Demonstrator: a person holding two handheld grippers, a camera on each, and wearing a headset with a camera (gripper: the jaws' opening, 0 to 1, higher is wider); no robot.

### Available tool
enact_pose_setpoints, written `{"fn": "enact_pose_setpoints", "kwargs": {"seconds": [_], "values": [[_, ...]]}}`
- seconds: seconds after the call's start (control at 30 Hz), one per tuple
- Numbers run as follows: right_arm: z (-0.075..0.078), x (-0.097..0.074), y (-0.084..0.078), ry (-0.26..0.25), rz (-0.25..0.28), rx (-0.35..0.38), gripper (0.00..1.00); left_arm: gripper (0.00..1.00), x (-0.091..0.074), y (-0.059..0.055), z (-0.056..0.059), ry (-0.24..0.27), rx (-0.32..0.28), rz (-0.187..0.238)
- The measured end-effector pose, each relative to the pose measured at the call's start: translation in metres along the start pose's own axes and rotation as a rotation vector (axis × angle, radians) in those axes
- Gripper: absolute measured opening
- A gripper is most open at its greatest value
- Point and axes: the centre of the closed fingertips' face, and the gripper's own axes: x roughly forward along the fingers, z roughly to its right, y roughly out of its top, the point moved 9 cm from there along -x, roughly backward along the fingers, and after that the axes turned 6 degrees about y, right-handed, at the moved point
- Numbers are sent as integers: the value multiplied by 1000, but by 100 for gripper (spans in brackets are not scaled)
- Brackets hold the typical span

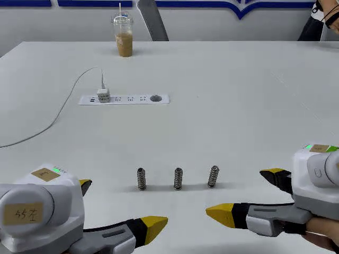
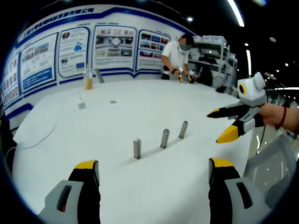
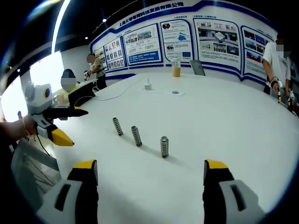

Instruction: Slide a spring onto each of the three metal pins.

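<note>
White counter (image 1: 238, 106) is carrying three short coiled grey metal springs in a straight row across the head view: the left spring (image 1: 141, 179), the middle spring (image 1: 178, 178) and the right spring (image 1: 213, 176). Each coil is standing with its long axis upright, the right spring leaning slightly, and the three are sitting evenly spaced and apart from one another. The metal pins are not showing separately from the coils, so each spring is judged to be sitting over its pin already. The left tool (image 1: 119, 206), white-bodied with yellow-tipped black jaws, is hovering nearer the person than the row, its jaws spread wide with nothing between them. The right tool (image 1: 246, 193), of the same build, is hovering likewise, released and empty. The row is lying ahead of both tools and between them, and the jaws are pointing inward across the row, not down along the upright coils. The right tool's lower tip is sitting just in front of the right spring, and the left tool's tip is lying near the left spring; the right tool is judged slightly the nearer. The task is appearing complete; any further move is calling for an approach from above, along a coil's vertical axis, to confirm full seating.
</note>
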Motion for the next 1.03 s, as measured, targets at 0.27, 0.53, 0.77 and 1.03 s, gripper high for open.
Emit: {"fn": "enact_pose_setpoints", "kwargs": {"seconds": [0.27,0.53,0.77,1.03], "values": [[-3,-1,-3,14,-7,5,98,99,-1,-1,0,-1,3,-7],[-3,-3,-4,15,-5,1,99,98,-1,-2,2,-6,4,-14],[-4,-3,-5,23,-12,-3,98,98,-2,-4,3,-11,14,-20],[-6,-3,-7,30,-11,-8,98,98,-3,-4,3,-11,20,-17]]}}
